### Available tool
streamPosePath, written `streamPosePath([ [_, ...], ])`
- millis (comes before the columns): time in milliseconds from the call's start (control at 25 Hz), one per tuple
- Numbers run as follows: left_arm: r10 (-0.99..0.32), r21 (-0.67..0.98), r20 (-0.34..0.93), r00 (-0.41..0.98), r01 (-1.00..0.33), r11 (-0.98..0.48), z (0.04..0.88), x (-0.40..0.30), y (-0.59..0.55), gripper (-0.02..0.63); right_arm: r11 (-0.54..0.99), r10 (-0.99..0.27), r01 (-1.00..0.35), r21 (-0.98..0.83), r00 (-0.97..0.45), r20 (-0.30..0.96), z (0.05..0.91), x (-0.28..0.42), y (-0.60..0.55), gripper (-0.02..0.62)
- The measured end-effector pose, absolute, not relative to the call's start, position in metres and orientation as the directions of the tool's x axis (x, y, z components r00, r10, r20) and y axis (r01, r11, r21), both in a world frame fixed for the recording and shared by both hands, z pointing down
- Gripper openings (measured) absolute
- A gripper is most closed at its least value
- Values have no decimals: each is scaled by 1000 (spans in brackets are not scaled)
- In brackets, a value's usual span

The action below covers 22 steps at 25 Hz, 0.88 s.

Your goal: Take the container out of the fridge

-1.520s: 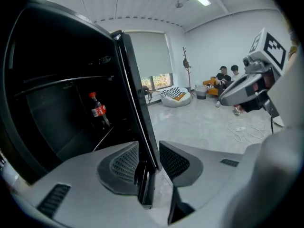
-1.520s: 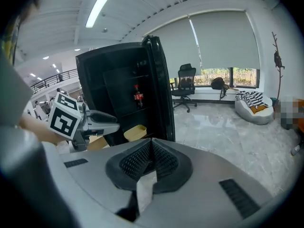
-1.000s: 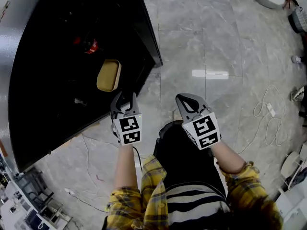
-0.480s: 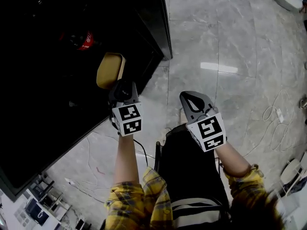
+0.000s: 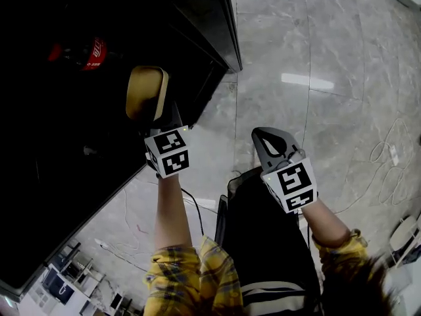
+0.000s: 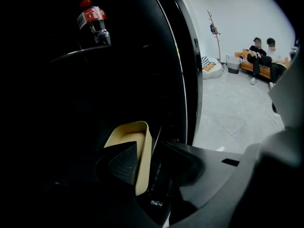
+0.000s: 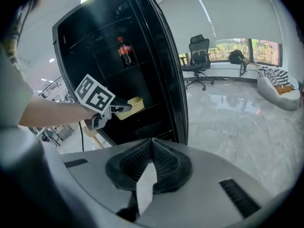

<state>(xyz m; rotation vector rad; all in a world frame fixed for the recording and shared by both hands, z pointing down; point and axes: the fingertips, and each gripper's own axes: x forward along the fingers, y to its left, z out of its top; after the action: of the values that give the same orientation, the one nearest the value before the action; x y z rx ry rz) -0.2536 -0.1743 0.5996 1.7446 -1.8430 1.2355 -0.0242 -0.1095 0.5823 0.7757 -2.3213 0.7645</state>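
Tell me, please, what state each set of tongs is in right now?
Left tongs: opening, astride the container wall, not gripping it.
Right tongs: shut, empty.

The person wears a yellow plaid shirt (image 5: 197, 278); its sleeves end near the elbows, at 7 and 5 o'clock in the head view. A black garment (image 5: 263, 236) covers the front, with a black-and-white striped layer (image 5: 276, 298) at 6 o'clock. The right gripper (image 5: 262, 135) has a grey body, black ribbed pads (image 7: 135, 163) and a white cube (image 5: 294, 185) bearing black square markers.
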Motion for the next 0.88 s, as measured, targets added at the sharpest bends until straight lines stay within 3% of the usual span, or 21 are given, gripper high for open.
streamPosePath([
  [560,-540,-402,803,-251,-898,-181,633,-271,-183,152,648,-336,-683,-336,-653,679,613,-13,-109,28],
  [880,-510,-386,826,-240,-900,-203,638,-273,-183,46,635,-347,-693,-341,-650,676,610,-12,-108,28],
])
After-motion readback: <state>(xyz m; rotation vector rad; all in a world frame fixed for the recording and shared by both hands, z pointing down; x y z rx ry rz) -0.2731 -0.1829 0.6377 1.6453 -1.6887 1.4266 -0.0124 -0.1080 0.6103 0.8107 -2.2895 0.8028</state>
